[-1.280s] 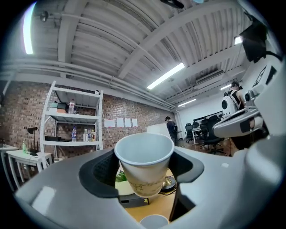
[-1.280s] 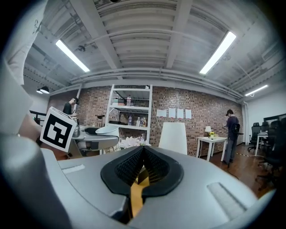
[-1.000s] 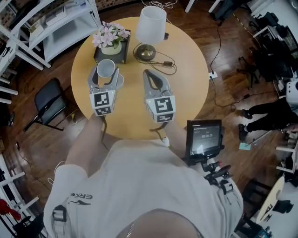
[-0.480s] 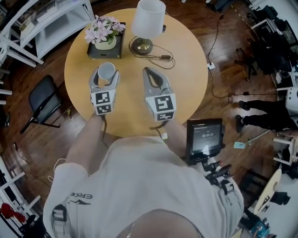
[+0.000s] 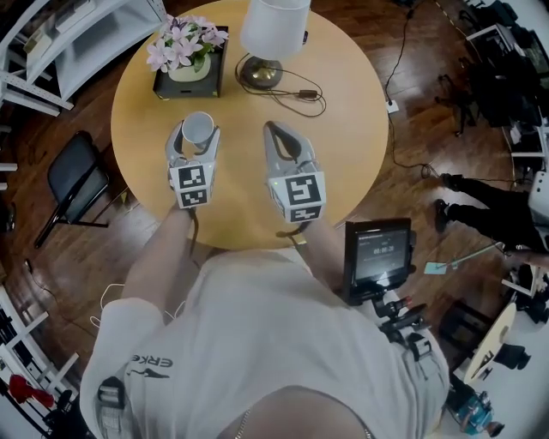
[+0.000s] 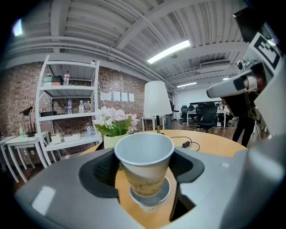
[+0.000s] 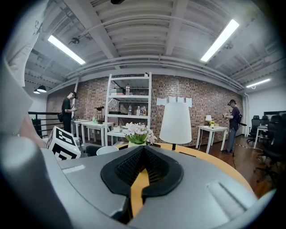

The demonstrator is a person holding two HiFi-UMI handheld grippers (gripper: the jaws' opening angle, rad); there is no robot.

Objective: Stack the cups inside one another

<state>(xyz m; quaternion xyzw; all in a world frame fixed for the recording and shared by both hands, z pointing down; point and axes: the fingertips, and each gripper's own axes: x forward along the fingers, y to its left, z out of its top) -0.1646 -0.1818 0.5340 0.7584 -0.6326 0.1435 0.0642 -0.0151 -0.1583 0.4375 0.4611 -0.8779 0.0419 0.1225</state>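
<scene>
Gripping a paper cup (image 5: pixel 198 127), the L gripper (image 5: pixel 196 133) has its jaws spread wide, approx. as wide as the cup body. The black pads (image 6: pixel 105 167) press on the cup's sides, one per side. The cup is upright w/ its mouth up and nothing inside, and it sits above the round table (image 5: pixel 343 129), left of centre.

In the L gripper view a 2nd cup (image 6: pixel 150 203) stands on the tabletop directly below. Its rim rings the held cup's base, so the base is at or just inside that mouth; can't tell how deep. In the head view the 2nd cup is hidden under the held one.

The R gripper (image 5: pixel 274 130) is clenched: its pads (image 7: pixel 129 167) meet at the tips w/ nothing between them, only a thin strip of tabletop showing through the slit behind. It hovers over the table just right of the L gripper, the two side by side and apart, both pointing toward the far side.

Beyond the grippers are a flower pot (image 5: pixel 182 53) on a dark tray and a lamp (image 5: pixel 273 26) w/ a white shade, its cord (image 5: pixel 302 93) looping on the table. Neither touches the cups.
</scene>
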